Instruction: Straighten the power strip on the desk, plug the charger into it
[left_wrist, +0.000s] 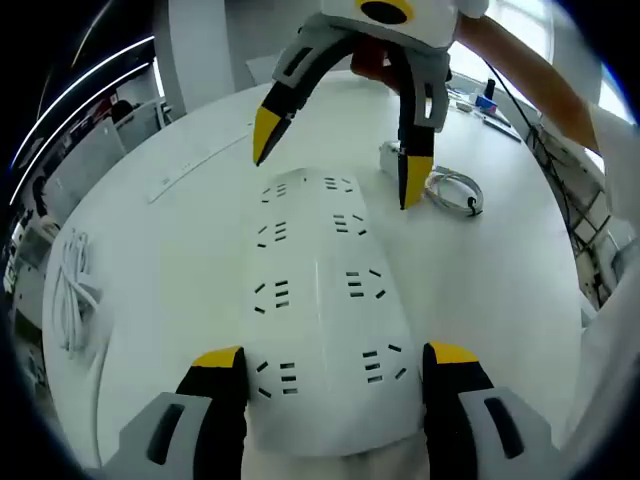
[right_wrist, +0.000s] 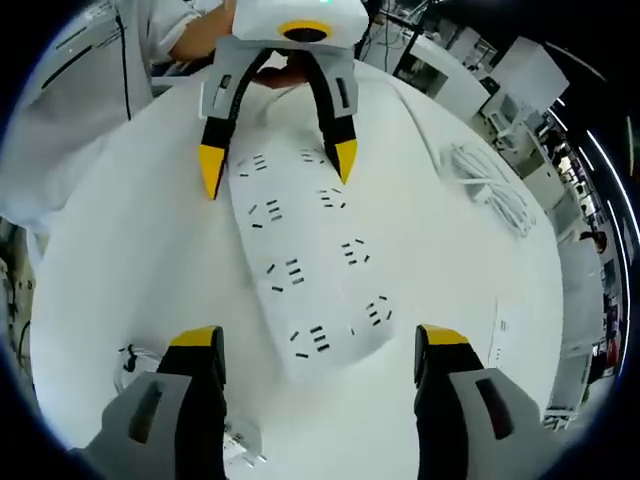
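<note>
Left gripper view: open left gripper (left_wrist: 335, 368) astride power strip (left_wrist: 320, 290)

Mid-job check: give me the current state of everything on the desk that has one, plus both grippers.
power strip: flat on the desk, sockets up, nothing plugged in, lying between both grippers' jaws
left gripper: open, jaws straddling one end of the strip
right gripper: open, jaws straddling the other end
charger: on the desk beyond the strip, unplugged
charger cable: coiled beside the charger
white cable bundle: lying loose on the desk
</note>
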